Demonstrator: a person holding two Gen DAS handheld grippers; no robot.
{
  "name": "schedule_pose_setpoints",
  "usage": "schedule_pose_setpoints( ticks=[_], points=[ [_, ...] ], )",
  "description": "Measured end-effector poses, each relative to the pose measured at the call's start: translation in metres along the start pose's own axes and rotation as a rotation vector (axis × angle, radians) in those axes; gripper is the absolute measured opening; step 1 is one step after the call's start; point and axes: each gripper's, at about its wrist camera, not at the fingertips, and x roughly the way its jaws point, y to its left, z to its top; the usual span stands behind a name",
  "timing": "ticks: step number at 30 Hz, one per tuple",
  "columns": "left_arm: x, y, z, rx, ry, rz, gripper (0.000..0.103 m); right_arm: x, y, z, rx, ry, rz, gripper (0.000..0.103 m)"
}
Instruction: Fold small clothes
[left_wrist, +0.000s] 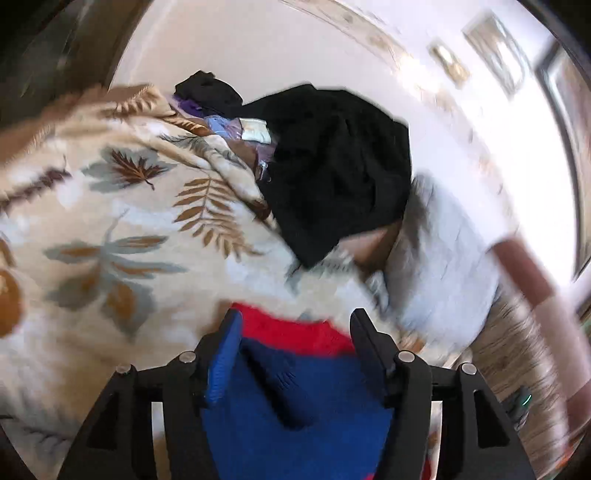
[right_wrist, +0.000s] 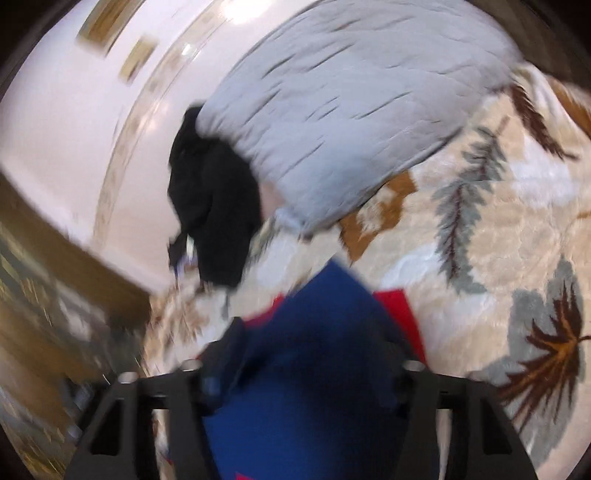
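Observation:
A small blue and red knit garment (left_wrist: 295, 391) fills the space between the fingers of my left gripper (left_wrist: 295, 325), which looks open around it above the leaf-patterned blanket (left_wrist: 110, 221). The same blue and red garment (right_wrist: 314, 369) lies between the fingers of my right gripper (right_wrist: 310, 339), whose tips it hides. Both views are blurred by motion.
A pile of black clothes (left_wrist: 332, 166) lies on the blanket beside a grey quilted pillow (left_wrist: 436, 258), also in the right wrist view (right_wrist: 351, 110). A white wall (left_wrist: 258, 44) stands behind. Wood-patterned floor (left_wrist: 517, 350) lies beyond the bed edge.

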Motion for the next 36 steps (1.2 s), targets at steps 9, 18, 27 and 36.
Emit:
schedule_pose_setpoints(
  ticks=[9,18,27,36],
  points=[
    [0.061,-0.03,-0.057,0.196,0.4,0.114,0.061,0.082,0.05,-0.025,-0.211,0.253,-0.112,0.039],
    [0.112,0.026,-0.018,-0.203,0.339,-0.136,0.06,0.155,0.085,0.008,-0.242,0.207,-0.02,0.039],
    [0.08,0.029,0.0,-0.166,0.172,0.009,0.062,0.086,0.043,0.024,-0.111,0.05,-0.076,0.039],
    [0.08,0.0,-0.044,0.151,0.337,0.335,0.062,0.028,-0.005,-0.012,-0.015,0.126,-0.238,0.04]
  ],
)
